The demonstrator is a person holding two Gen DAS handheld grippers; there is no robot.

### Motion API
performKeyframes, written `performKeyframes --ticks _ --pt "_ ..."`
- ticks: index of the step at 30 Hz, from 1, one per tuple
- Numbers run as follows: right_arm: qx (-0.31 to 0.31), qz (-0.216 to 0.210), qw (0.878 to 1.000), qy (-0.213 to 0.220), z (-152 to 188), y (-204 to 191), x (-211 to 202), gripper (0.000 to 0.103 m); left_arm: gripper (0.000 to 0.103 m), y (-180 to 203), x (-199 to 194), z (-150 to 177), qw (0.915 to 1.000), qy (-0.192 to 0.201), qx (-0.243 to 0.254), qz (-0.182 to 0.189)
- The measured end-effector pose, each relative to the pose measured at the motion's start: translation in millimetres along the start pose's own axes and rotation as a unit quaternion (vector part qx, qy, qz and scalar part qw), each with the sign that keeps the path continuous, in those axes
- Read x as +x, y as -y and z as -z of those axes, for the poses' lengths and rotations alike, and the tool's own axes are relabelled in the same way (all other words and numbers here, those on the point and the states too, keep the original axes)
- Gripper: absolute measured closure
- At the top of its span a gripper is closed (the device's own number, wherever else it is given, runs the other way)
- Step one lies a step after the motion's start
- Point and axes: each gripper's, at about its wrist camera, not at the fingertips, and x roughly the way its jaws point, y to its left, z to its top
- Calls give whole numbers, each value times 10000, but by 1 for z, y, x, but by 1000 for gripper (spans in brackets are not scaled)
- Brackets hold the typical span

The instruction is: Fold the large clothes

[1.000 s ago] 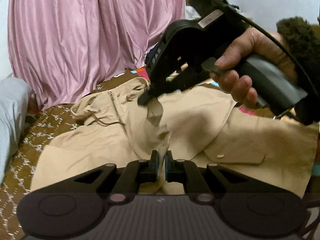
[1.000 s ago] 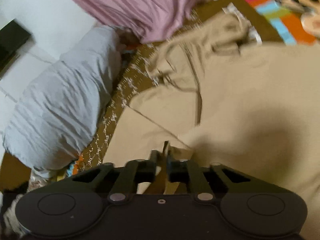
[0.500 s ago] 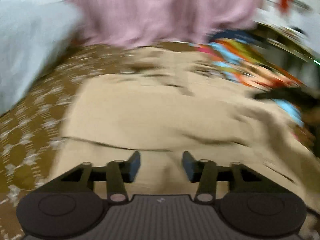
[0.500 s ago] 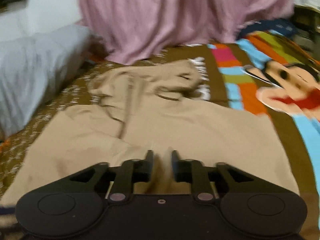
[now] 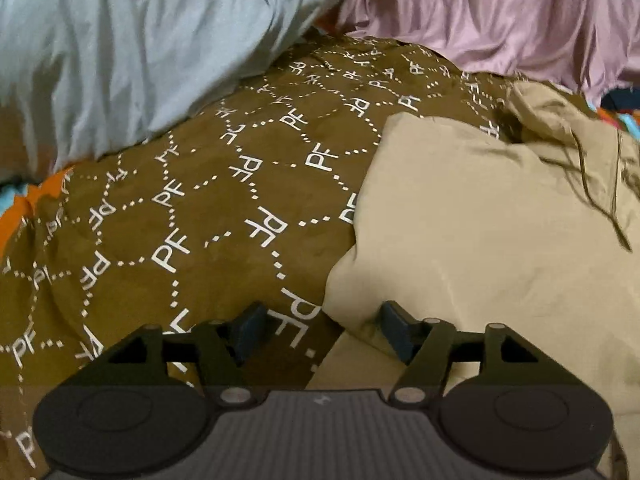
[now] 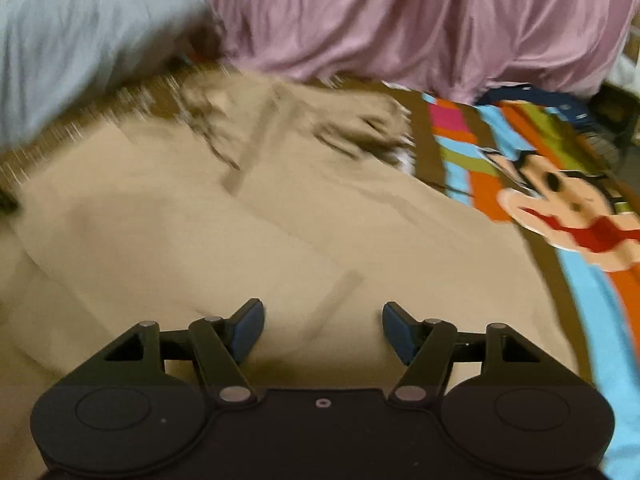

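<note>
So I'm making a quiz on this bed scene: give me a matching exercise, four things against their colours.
Things:
1. jacket
2. curtain
3. pillow
4. bedcover with PF letters

Colours:
a. brown with white print
b. pale grey-blue
c. beige
d. pink

Pairs: 1-c, 2-d, 3-b, 4-a

My left gripper points down, and its jaws have just been opening. They stand wide with nothing pinched between them. My right gripper points down too; its jaws have just been opening and hold nothing.
</note>
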Motion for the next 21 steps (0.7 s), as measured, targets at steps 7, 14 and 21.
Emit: performKeyframes --ticks 7,14,21 --pt "552 -237 9982 4 18 32 -19 31 23 -7 -44 12 9998 37 -100 137" --pt "40 -943 9955 16 39 33 -105 5 2 -10 -140 60 9957 353 458 723" --pt "-571 -1060 9917 -447 92 23 -181 1 1 9 -209 130 9817 272 1579 1033"
